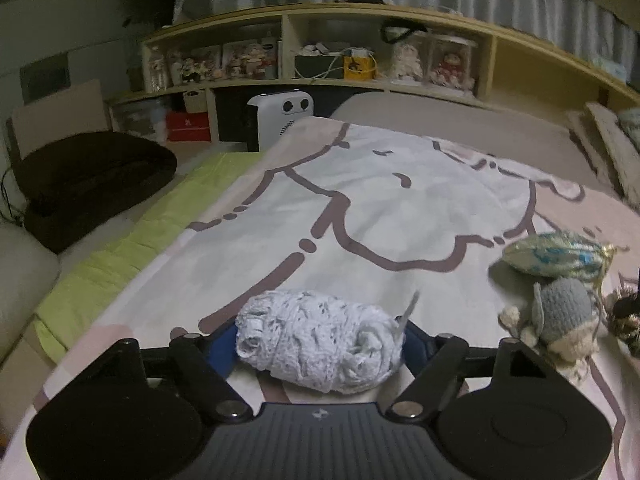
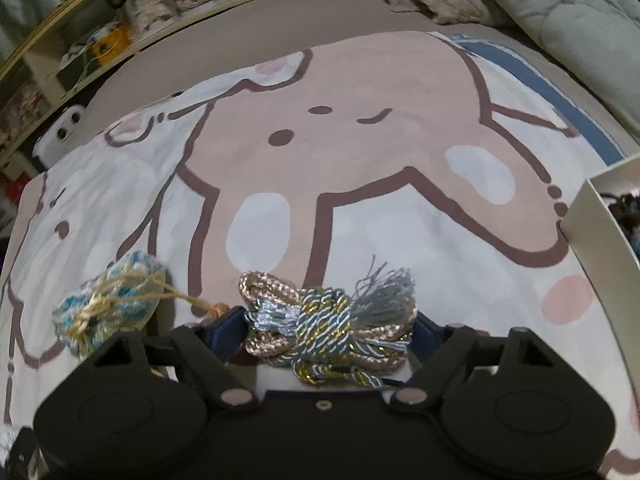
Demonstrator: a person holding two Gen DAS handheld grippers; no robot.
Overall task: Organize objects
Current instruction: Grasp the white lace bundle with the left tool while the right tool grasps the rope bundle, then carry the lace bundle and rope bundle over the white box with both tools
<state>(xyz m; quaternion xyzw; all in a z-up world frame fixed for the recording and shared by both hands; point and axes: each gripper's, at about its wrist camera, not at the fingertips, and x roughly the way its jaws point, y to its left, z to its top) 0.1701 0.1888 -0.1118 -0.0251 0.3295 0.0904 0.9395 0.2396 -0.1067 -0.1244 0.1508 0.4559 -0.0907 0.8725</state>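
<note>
With the left gripper (image 1: pixel 320 344) pinching the white lace roll (image 1: pixel 320 344) and the right gripper (image 2: pixel 326 332) clamped on the knotted cord bundle (image 2: pixel 326 332) – both low over the printed blanket (image 2: pixel 360 184) – squeeze only until they hold, then lift straight and carry toward the white box (image 2: pixel 600 220) at right

One white lace roll (image 1: pixel 320 344) between the left jaws, one cord bundle (image 2: pixel 328 336) between the right jaws, one blue-gold pouch (image 1: pixel 556 256), one grey knitted toy (image 1: pixel 564 316), one box (image 2: pixel 604 232).
</note>
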